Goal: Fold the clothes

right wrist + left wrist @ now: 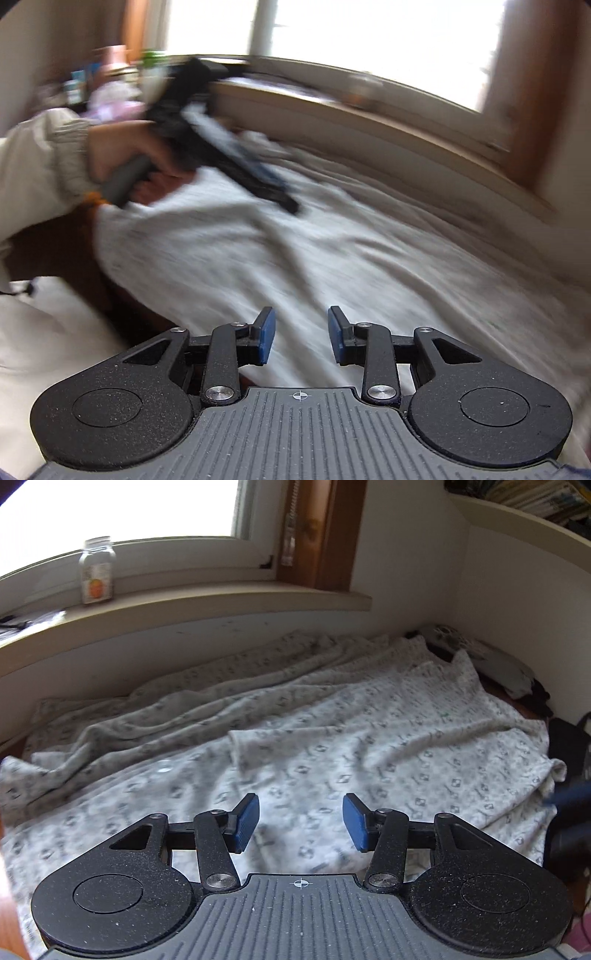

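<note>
Soft, pale cotton with a small dark repeated print, the large patterned garment point(332, 738) lies spread and rumpled over the wooden table, its far side bunched in long ridges along the wall under the window sill point(221, 602) and its right-hand end reaching the table's right edge. A single fold line runs across its middle. It looks light, limp and not at all slippery or fragile; it should drape and sag from wherever it is lifted, so I judge the best holds to be two points along one hem or at two corners, pinching a single layer near the edge so the rest follows flat.

The left gripper point(301, 821) hangs over the near part of the cloth, tilted downward, its blue pads point(246, 821) spread apart with nothing between them. The right gripper point(301, 338) is likewise angled down over the near edge of the cloth, its pads point(266, 339) parted and empty, though by a narrower gap. The right wrist view is smeared with motion blur, but it shows the person's hand point(122, 155) in a cream ribbed sleeve point(44, 155) clutching the handle of the other tool above the cloth's left end. A clear glass jar with an orange label point(97, 570) stands on the sill, well apart from the work.
</note>
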A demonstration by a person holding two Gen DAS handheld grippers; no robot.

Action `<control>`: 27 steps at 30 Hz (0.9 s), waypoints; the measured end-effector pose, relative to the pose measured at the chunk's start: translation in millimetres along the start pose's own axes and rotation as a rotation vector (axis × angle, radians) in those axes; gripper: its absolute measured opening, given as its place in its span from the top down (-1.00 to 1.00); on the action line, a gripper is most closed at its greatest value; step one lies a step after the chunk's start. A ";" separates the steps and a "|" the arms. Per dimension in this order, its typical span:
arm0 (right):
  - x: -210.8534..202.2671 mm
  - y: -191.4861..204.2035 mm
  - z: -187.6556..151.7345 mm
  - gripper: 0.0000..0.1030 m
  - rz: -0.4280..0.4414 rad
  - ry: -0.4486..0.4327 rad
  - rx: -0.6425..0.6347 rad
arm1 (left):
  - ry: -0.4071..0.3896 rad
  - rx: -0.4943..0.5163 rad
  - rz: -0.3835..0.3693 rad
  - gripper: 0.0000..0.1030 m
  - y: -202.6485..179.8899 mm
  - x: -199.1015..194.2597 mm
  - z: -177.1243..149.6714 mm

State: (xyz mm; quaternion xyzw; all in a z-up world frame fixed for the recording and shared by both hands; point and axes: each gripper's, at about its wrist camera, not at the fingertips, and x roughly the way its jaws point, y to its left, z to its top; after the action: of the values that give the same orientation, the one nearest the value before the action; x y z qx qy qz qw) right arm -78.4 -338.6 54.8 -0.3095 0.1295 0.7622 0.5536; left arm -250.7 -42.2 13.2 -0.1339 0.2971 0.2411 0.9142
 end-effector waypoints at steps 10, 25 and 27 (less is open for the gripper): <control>-22.9 -51.3 -52.1 0.32 -0.179 0.060 0.274 | 0.010 0.071 0.021 0.35 -16.2 33.7 7.2; -4.2 -39.4 -48.8 0.30 -0.261 0.076 0.189 | 0.038 0.099 0.061 -0.06 -16.9 32.5 7.9; -0.8 -39.0 -50.7 0.34 -0.260 0.082 0.182 | 0.035 0.134 0.054 0.18 -23.7 32.8 6.8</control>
State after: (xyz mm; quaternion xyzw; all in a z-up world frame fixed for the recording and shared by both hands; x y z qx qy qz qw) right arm -25.5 -352.8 21.7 -0.3032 0.1791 0.6559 0.6677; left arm -211.9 -47.8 1.0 -0.0686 0.3320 0.2428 0.9089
